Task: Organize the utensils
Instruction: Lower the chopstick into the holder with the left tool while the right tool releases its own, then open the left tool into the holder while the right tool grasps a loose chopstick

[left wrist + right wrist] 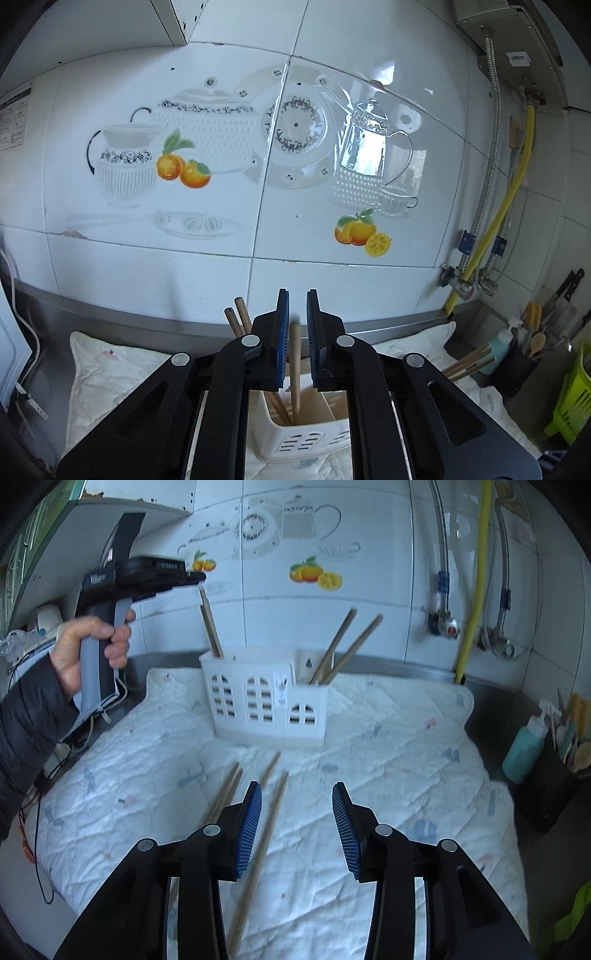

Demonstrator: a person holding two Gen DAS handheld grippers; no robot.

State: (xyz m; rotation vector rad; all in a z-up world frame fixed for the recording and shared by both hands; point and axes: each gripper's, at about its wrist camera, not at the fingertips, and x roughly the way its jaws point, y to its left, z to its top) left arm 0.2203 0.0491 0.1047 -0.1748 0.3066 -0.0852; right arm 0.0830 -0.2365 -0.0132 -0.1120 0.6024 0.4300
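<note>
Left fingers [294, 328] apart around chopstick [295, 365], right fingers [296, 827] apart; writing unreadable.

White quilted cloth [388, 738] covers the lower frame. Decorated tiles [221, 147] fill the centre. Yellow hose [476, 583] upper right; teal bottle [524, 746] right edge.

left gripper [296, 332] jaws slightly parted around a blurred chopstick [295, 369] above the white holder [306, 439].
</note>
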